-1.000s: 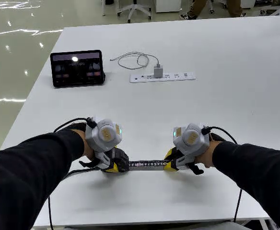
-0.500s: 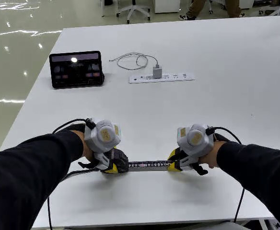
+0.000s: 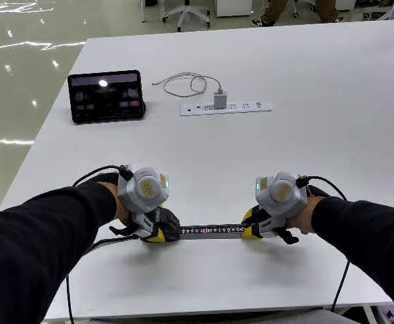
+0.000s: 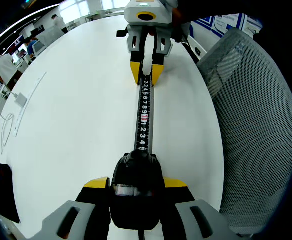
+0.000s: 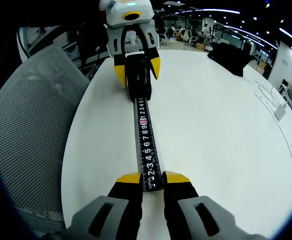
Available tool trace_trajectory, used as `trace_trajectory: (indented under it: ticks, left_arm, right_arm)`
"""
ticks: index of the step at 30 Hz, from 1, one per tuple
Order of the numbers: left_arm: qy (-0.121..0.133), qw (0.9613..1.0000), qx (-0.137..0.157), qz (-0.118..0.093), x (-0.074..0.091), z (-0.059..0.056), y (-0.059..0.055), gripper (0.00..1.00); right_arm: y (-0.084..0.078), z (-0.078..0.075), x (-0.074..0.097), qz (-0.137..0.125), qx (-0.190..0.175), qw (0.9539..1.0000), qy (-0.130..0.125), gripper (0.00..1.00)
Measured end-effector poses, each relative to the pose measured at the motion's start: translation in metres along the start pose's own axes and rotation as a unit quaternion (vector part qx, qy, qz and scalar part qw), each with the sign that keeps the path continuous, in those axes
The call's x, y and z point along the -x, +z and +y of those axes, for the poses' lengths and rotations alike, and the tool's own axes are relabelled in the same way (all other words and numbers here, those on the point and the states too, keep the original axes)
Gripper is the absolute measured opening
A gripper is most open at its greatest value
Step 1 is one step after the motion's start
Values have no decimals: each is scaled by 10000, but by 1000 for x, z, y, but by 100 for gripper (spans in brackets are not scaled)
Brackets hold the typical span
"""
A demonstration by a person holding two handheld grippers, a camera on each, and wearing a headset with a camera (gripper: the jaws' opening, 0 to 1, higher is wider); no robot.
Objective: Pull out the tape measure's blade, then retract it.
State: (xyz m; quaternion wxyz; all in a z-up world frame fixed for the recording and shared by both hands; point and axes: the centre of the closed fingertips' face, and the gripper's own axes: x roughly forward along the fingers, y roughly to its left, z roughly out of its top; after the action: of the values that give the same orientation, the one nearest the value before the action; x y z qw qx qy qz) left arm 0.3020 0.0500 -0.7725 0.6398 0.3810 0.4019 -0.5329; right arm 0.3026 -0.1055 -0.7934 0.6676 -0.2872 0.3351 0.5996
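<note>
A black and yellow tape measure case (image 3: 164, 227) sits near the table's front edge, held in my left gripper (image 3: 158, 229), whose yellow-tipped jaws are shut on both sides of the case (image 4: 136, 187). The blade (image 3: 210, 231) runs flat along the table to the right, numbers up, to my right gripper (image 3: 252, 229). In the right gripper view the jaws pinch the blade's end (image 5: 150, 181), and the blade (image 5: 144, 132) stretches away to the case (image 5: 136, 70). From the left gripper view the blade (image 4: 144, 112) leads to the right gripper (image 4: 145, 75).
A black tablet (image 3: 106, 96) stands at the back left of the white table (image 3: 305, 81). A white power strip (image 3: 226, 107) with a plugged charger and a coiled cable (image 3: 187, 83) lies behind the middle. A mesh office chair (image 4: 251, 135) is close to the front edge.
My right gripper has moved further right with the blade's end, so more blade shows between the grippers. The left gripper and case have held still.
</note>
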Motion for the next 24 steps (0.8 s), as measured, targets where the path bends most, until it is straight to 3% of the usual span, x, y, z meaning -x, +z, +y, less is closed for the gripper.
trace_trajectory:
  ticks: [24]
  left_arm:
    - [10,10000,11,-10,0,0,0,34]
  right_arm:
    - [-18,-3,14,46,27,10000,-51,10]
